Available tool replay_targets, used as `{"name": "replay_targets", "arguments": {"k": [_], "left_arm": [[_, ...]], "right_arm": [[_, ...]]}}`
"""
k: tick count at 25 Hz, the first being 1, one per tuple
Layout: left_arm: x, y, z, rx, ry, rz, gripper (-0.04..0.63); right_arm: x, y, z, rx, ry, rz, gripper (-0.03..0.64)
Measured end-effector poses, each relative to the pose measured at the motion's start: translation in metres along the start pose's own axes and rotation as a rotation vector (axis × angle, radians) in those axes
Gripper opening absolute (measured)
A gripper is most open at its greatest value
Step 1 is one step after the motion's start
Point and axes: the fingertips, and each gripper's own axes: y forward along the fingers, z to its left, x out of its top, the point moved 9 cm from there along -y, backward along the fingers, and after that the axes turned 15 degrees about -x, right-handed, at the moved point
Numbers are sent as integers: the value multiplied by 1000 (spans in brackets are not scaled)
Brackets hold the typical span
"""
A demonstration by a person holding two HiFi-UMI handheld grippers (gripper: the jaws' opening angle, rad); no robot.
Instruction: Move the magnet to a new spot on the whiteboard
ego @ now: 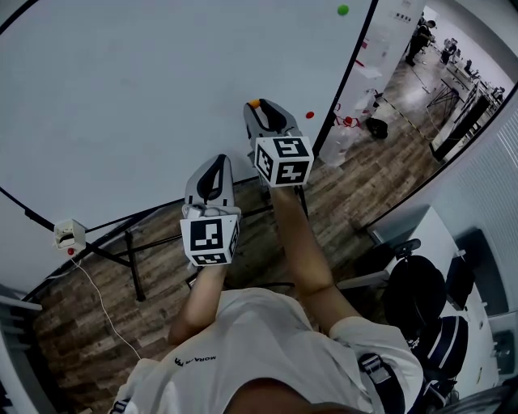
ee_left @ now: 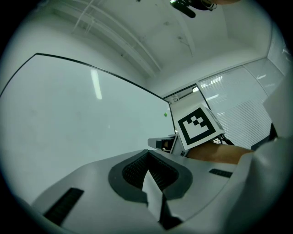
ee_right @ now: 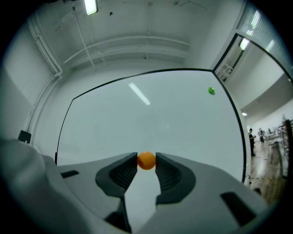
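Observation:
A small orange magnet [ee_right: 146, 161] sits between the fingertips of my right gripper [ee_right: 146, 162], which is shut on it, with a pad touching each side. In the head view the orange magnet [ego: 254, 103] shows at the tip of the right gripper [ego: 261, 110], close against the whiteboard [ego: 146, 89]. I cannot tell whether the magnet touches the board. My left gripper [ego: 212, 171] hangs lower, off the board, with its jaws shut on nothing [ee_left: 147, 159]. A green magnet [ego: 342, 10] and a red magnet [ego: 309, 115] sit further right on the board.
The whiteboard's black stand legs [ego: 133, 263] spread over the wood floor. A small white box [ego: 70, 234] with a cable hangs at the lower left. A dark chair with a bag [ego: 414, 295] stands at the right. The board's right edge [ego: 348, 73] is close to the right gripper.

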Motion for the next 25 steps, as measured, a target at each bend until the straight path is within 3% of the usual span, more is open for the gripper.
{"name": "replay_targets", "arguments": {"k": [25], "left_arm": [[1, -6, 6, 26, 3, 2, 3]], "right_arm": [[2, 46, 10, 9, -23, 16, 130]]}}
